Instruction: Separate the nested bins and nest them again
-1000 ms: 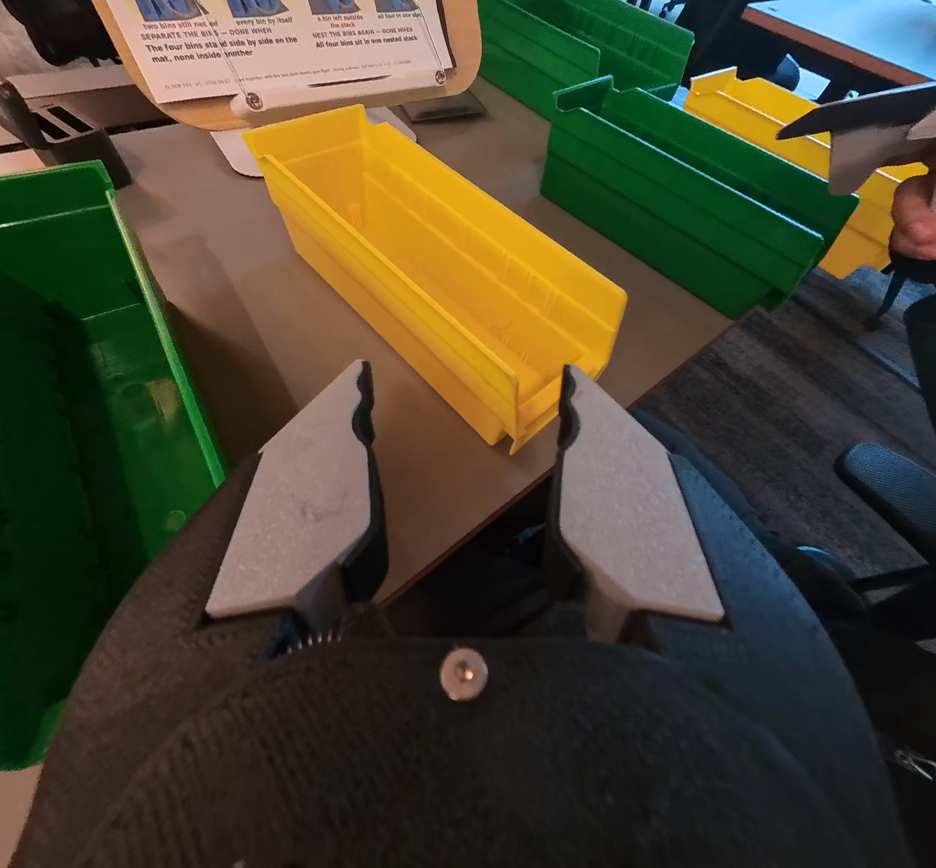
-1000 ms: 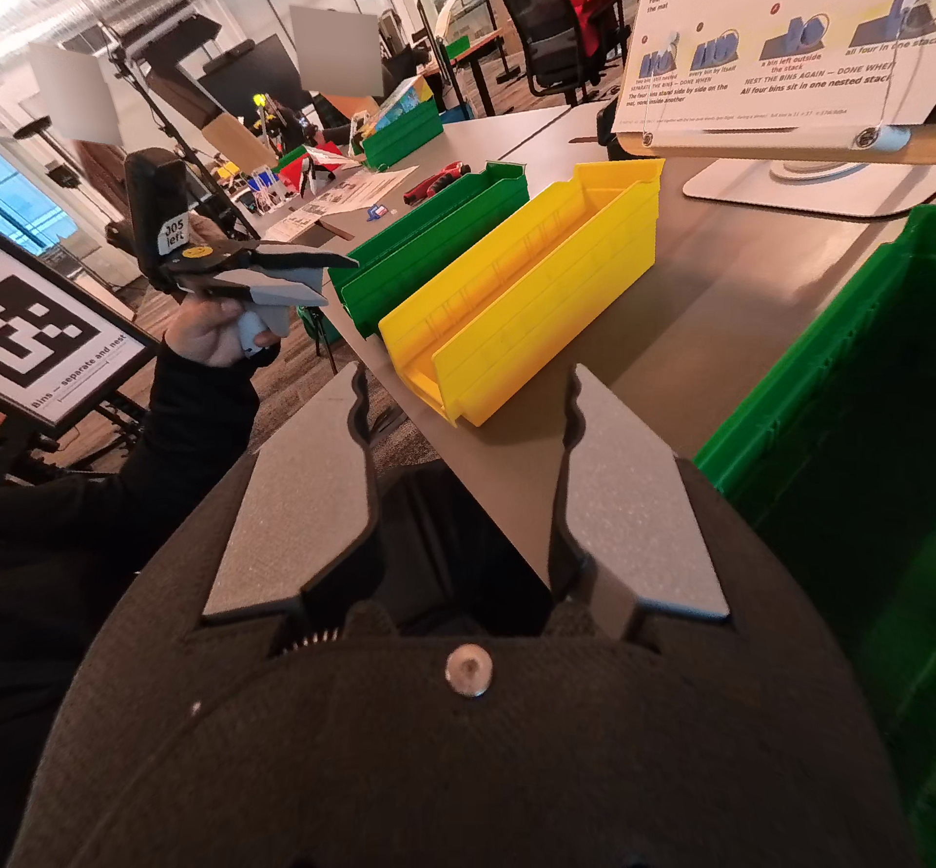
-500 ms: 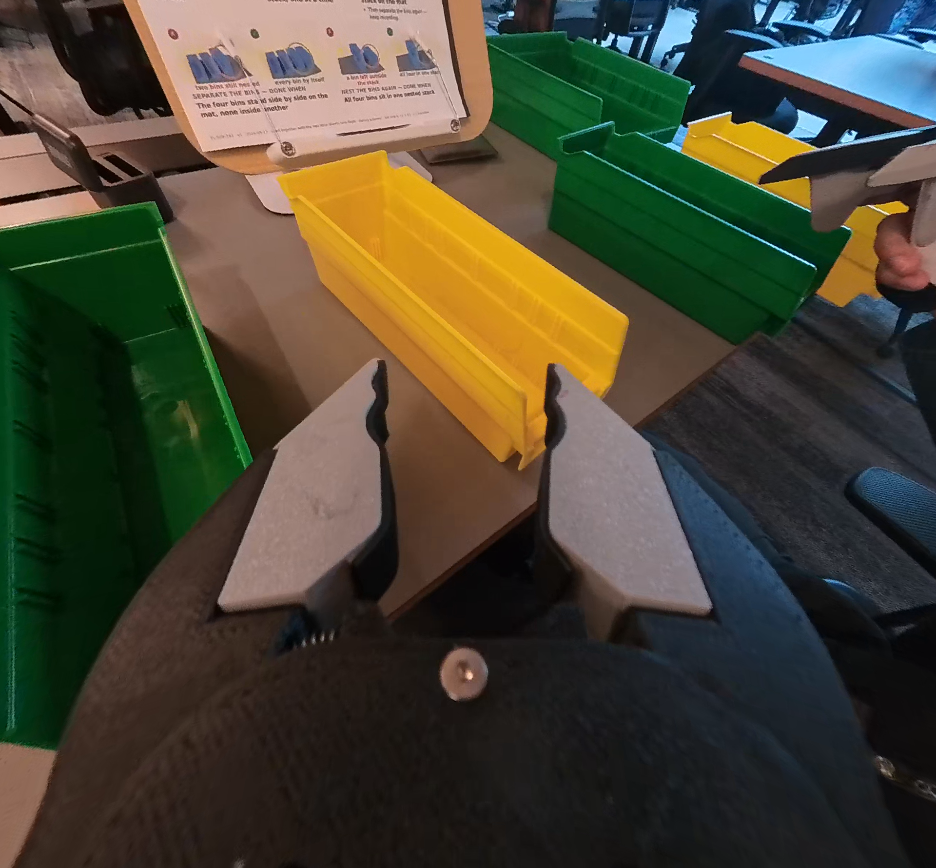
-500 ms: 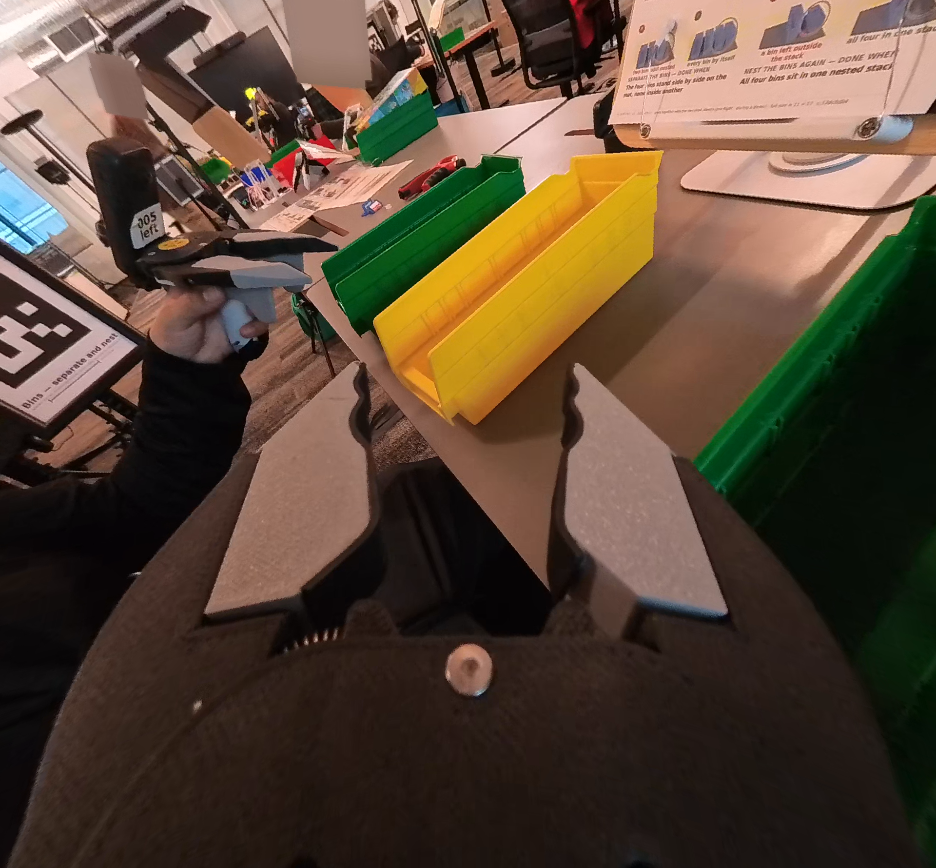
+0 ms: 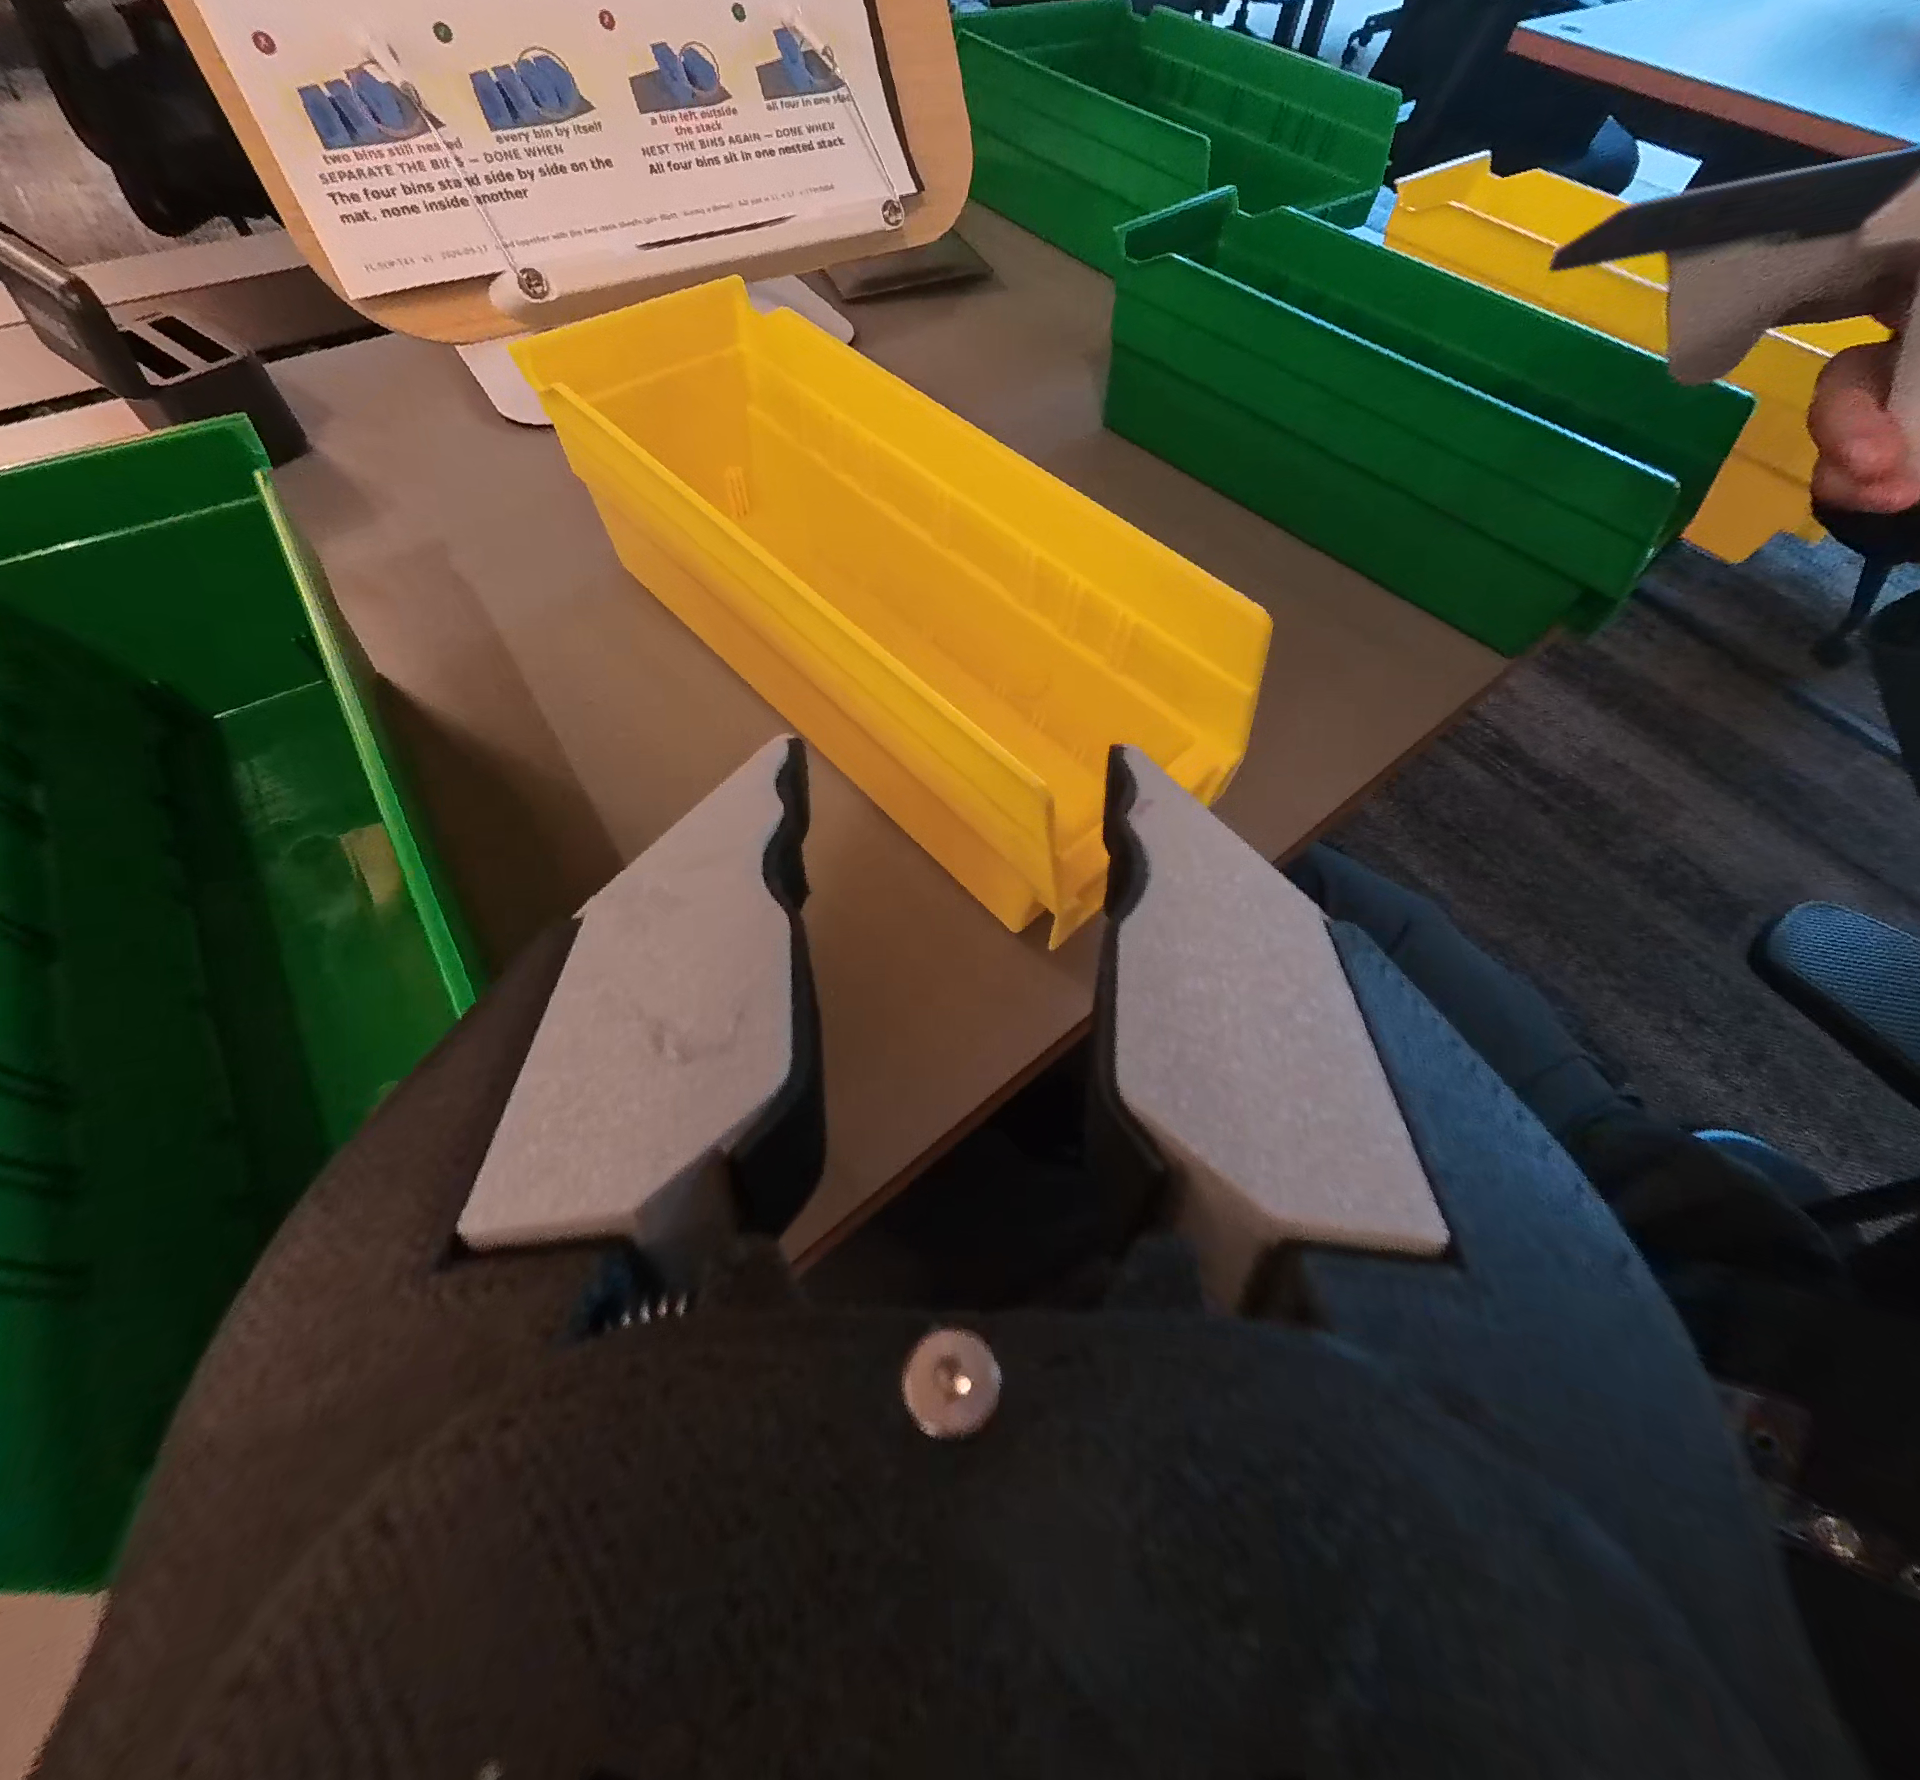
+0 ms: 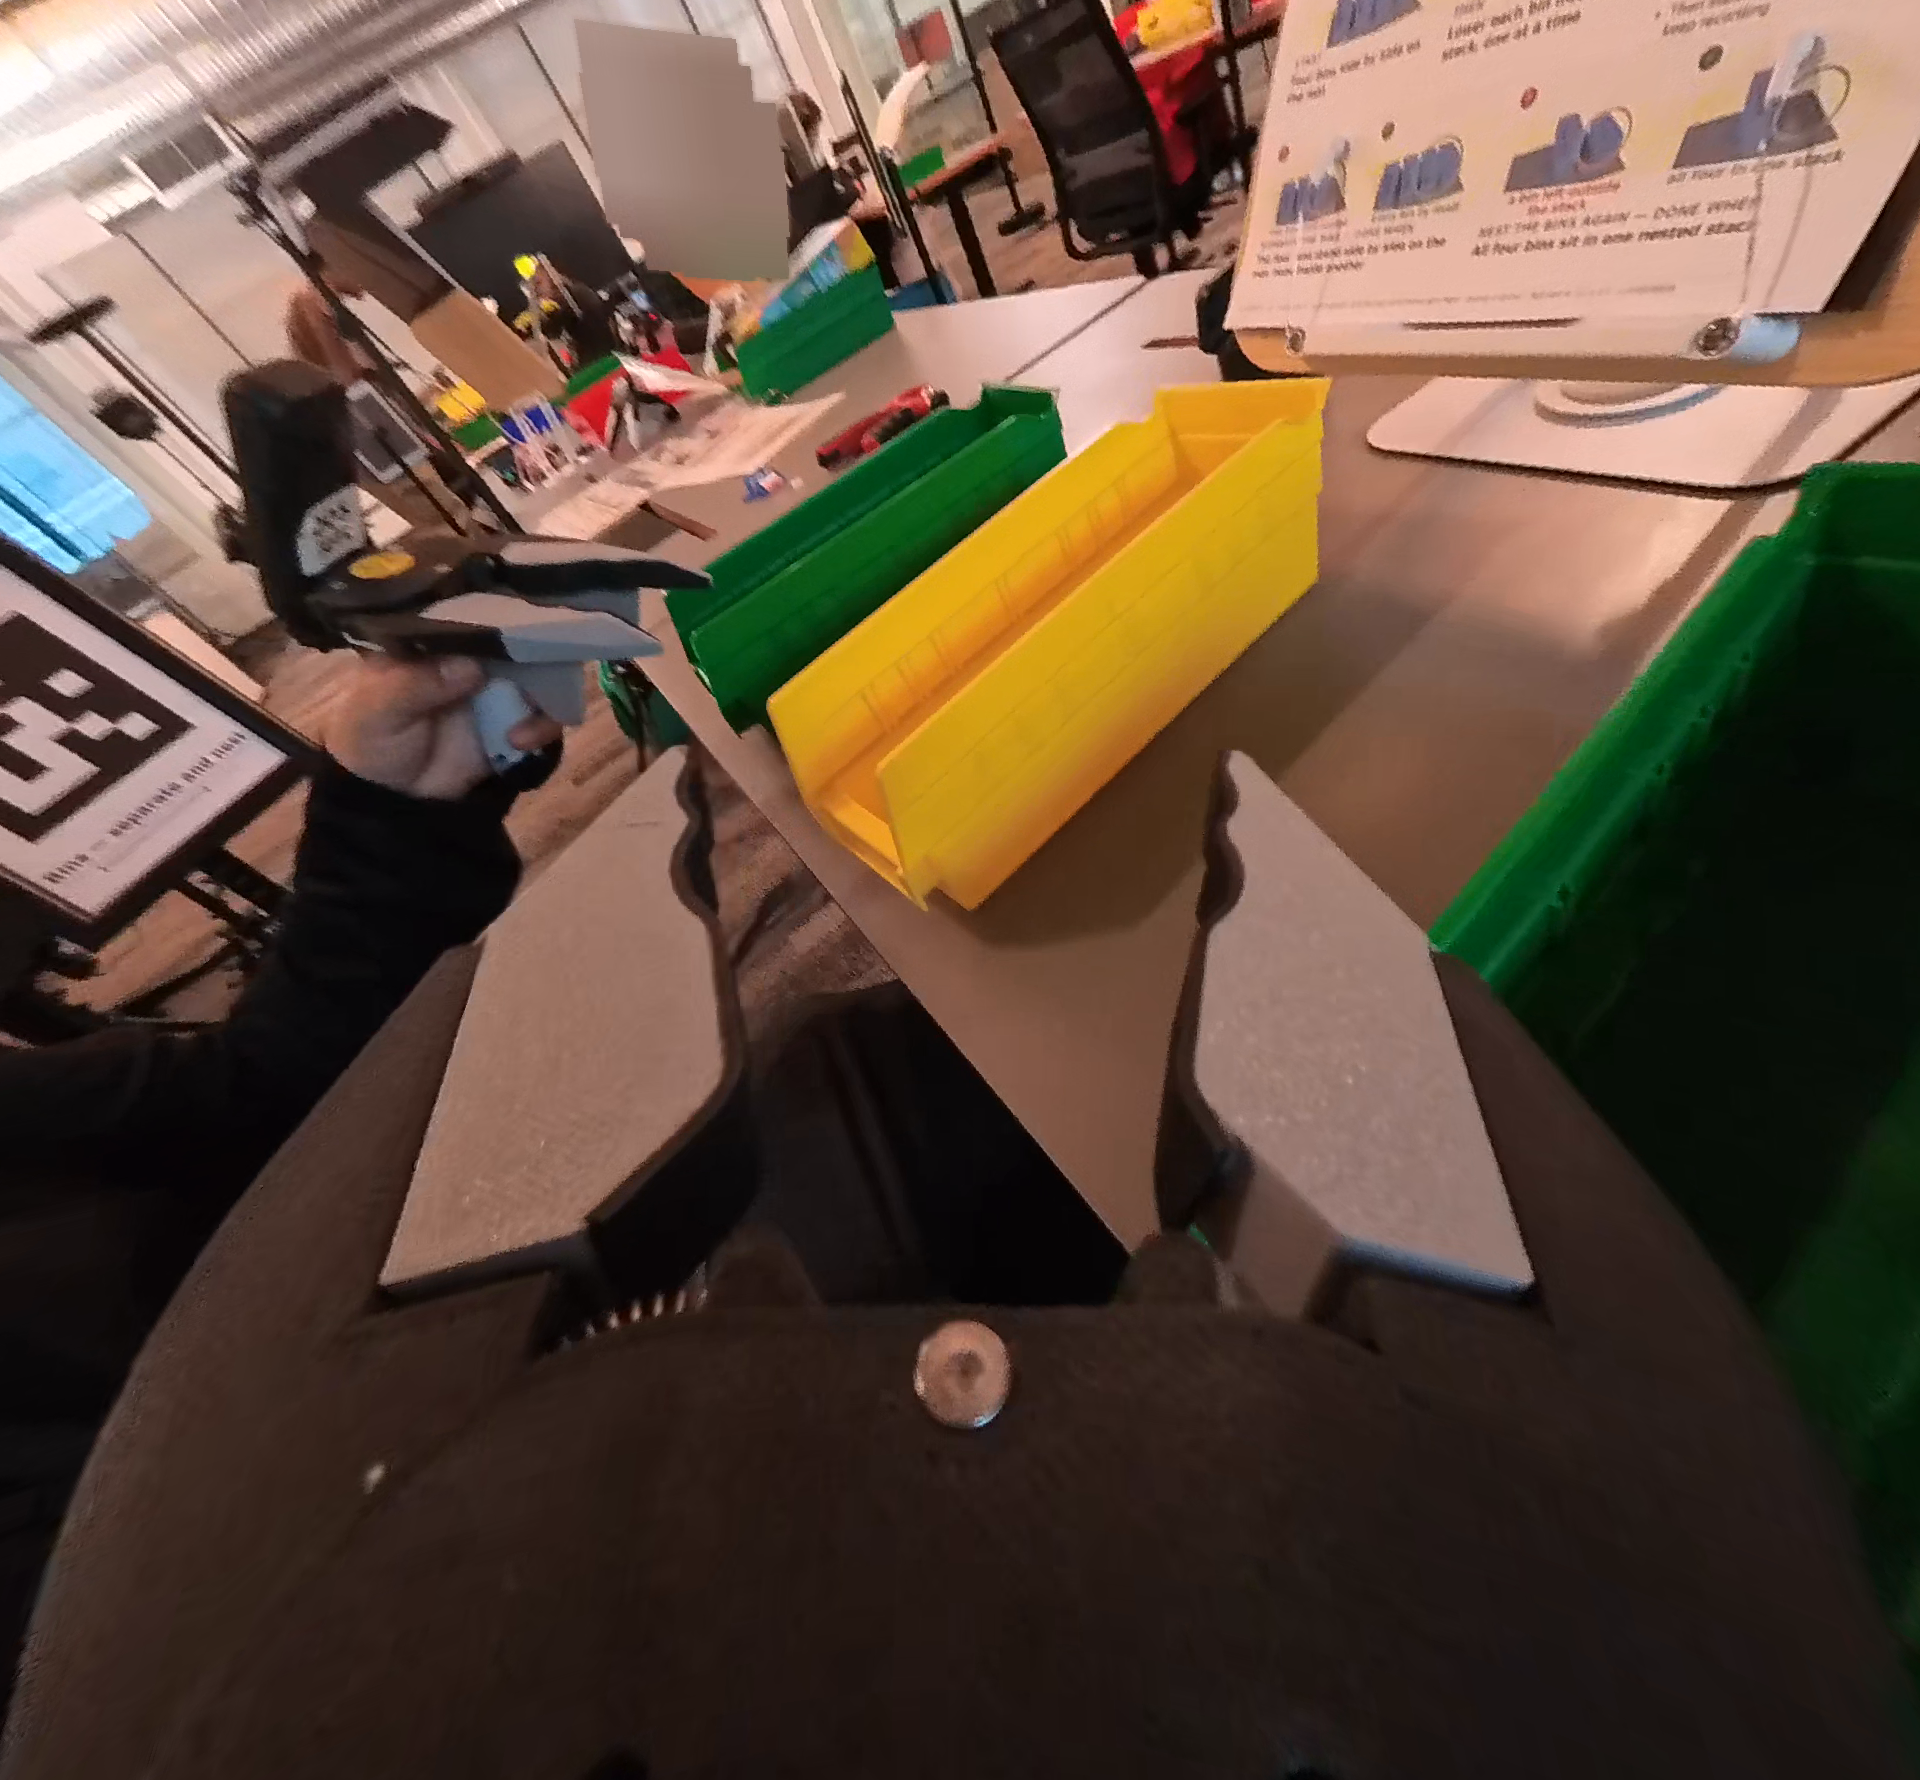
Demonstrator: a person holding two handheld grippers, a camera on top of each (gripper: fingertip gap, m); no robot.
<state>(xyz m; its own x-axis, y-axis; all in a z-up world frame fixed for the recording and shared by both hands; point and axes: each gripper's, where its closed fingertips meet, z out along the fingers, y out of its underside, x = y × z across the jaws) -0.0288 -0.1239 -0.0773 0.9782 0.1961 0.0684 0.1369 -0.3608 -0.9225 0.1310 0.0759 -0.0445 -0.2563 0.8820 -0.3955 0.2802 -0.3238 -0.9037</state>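
Four bins stand side by side on the grey table (image 5: 540, 650). In the left wrist view there is a green bin (image 5: 156, 795) at the left, a yellow bin (image 5: 883, 587) in the middle, a green bin (image 5: 1351, 463) to its right and a yellow bin (image 5: 1538, 244) beyond. My left gripper (image 5: 953, 774) is open and empty, just short of the middle yellow bin's near end. My right gripper (image 6: 958, 795) is open and empty above the table edge, with the yellow bin (image 6: 1070, 629) ahead, a green bin (image 6: 1714, 951) close on its right and another green bin (image 6: 862, 525) behind.
An instruction sheet on a wooden stand (image 5: 582, 68) is behind the bins. More green bins (image 5: 1143, 109) sit farther back. The table edge (image 5: 1382, 795) runs diagonally by the bins' near ends. The right gripper (image 5: 1766, 244) shows at the right and the left gripper (image 6: 499, 608) at the left.
My left gripper's jaws have narrowed a little and its view has shifted slightly. My right gripper's jaws have opened wider. In the right view the left gripper has moved right, nearer the bins.
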